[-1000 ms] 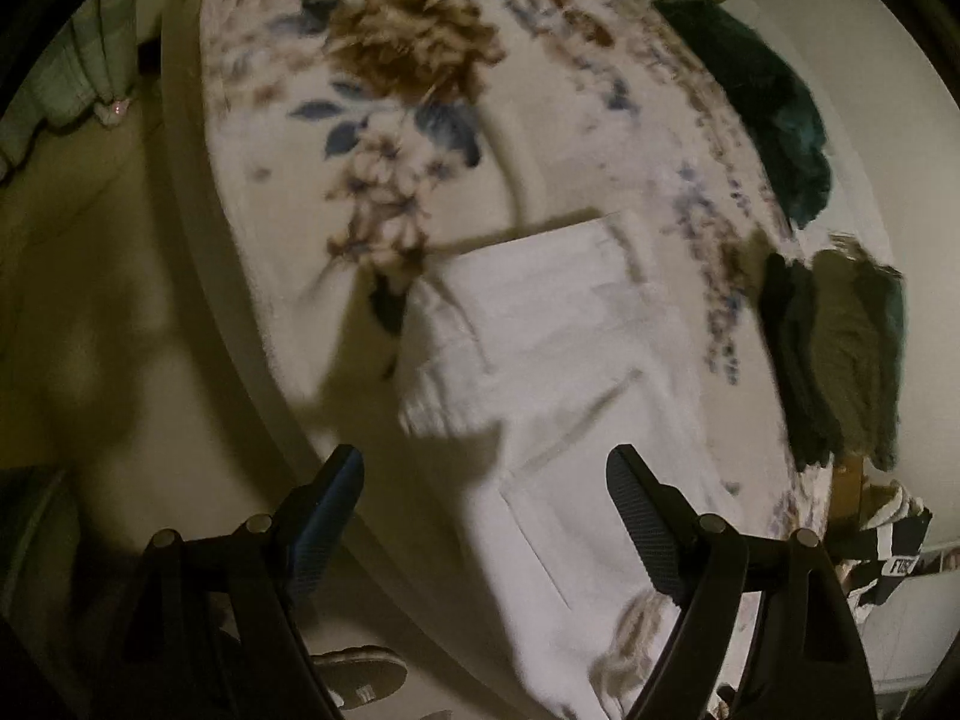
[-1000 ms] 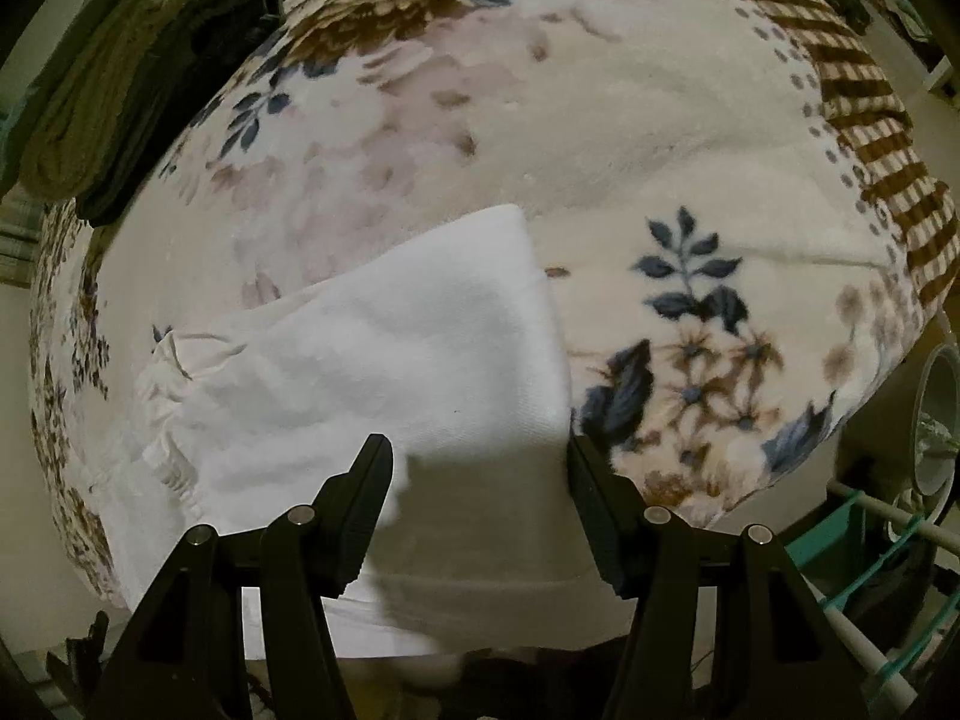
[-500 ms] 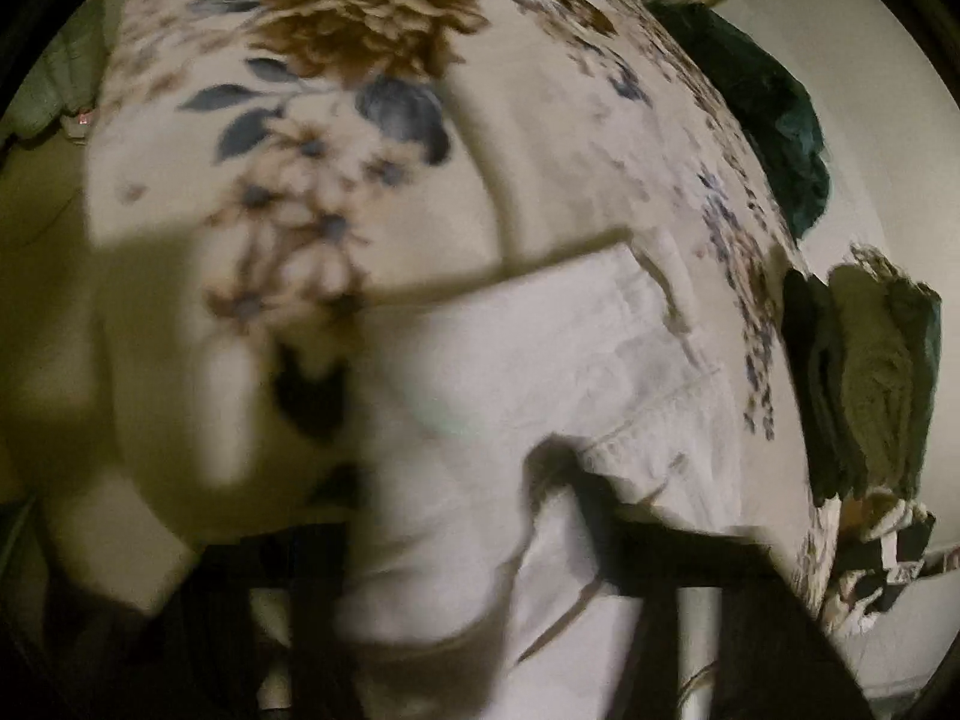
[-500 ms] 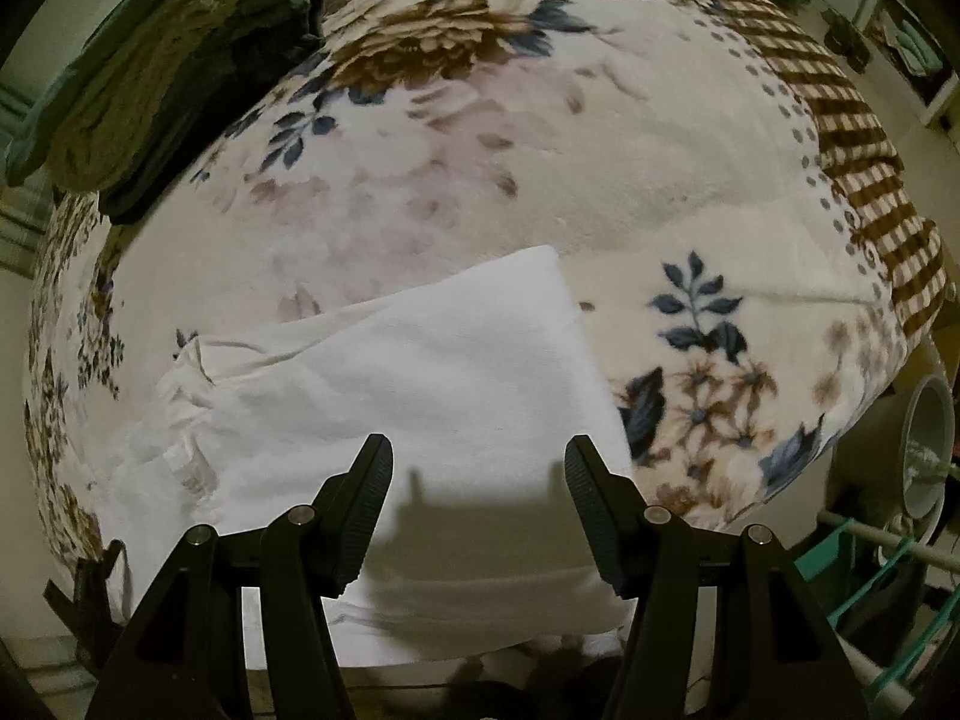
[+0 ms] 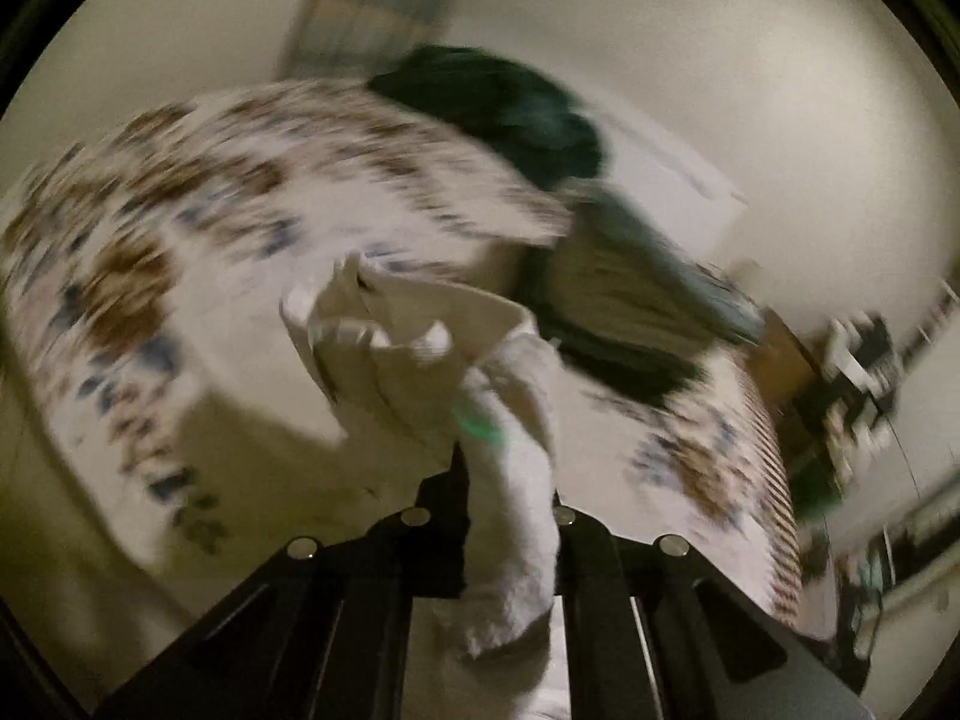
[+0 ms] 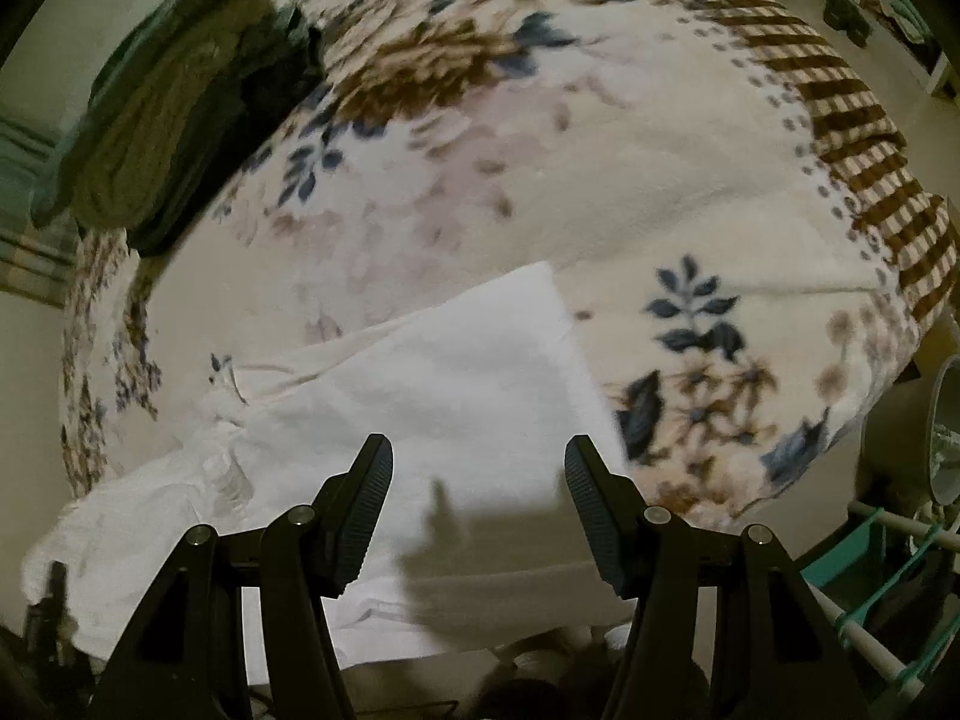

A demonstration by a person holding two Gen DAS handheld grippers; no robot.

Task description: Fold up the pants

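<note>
The white pants lie on a floral blanket that covers a bed. In the right wrist view my right gripper hovers open above the folded end of the pants, nothing between its fingers. In the blurred left wrist view my left gripper is shut on a bunched part of the white pants, and it holds that cloth lifted above the floral blanket. The raised fabric crumples in front of the camera and hides the fingertips.
A pile of dark green and olive clothes lies at the blanket's far edge, by the wall; the same pile shows in the left wrist view. A teal and white rack and a pale round object stand beside the bed at the right.
My left gripper has gone from wide open above the flat pants to shut on them and has swung up, pulling the cloth off the blanket. My right gripper rose slightly and stays open.
</note>
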